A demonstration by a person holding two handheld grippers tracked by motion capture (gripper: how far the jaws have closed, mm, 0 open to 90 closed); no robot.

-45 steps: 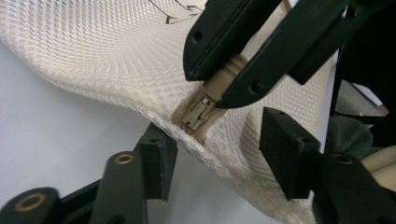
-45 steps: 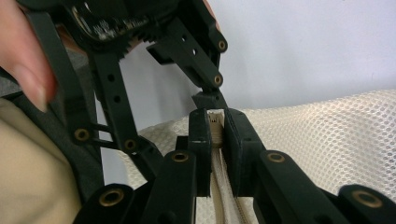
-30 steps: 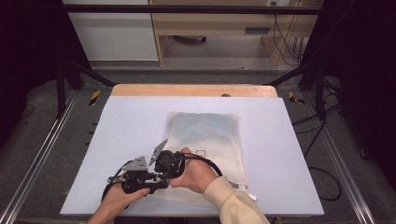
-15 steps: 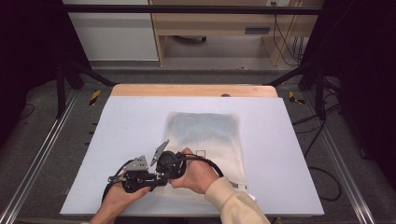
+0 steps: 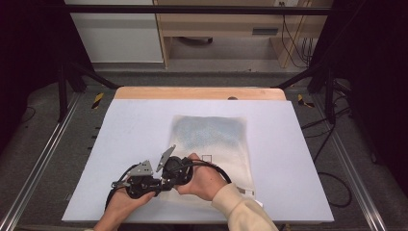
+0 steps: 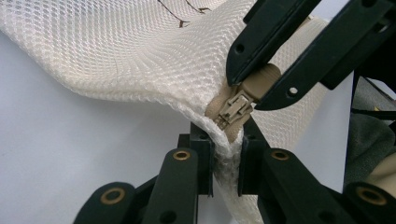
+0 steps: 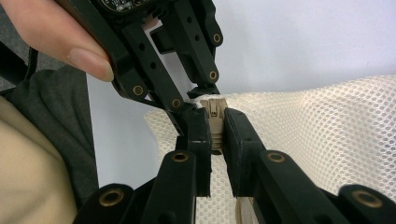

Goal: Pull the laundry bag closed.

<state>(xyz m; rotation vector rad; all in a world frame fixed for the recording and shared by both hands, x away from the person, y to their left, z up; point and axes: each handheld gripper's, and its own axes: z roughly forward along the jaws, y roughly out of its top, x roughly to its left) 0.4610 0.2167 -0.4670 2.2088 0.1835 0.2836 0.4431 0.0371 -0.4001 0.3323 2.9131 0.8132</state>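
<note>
From above, we saw both hands meeting at the near left corner of a mesh bag (image 5: 211, 144) lying on the counter (image 5: 120, 130). In the left gripper view, our left gripper (image 6: 225, 156) was clenched on the bag's corner, below the zipper pull (image 6: 236, 108). In the right gripper view, our right gripper (image 7: 215, 135) pinched that pull.

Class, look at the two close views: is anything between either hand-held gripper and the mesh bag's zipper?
Nothing visible. The right hand-held gripper is shut on the zipper pull. The left hand-held gripper pinches the mesh bag edge just beside it.
</note>
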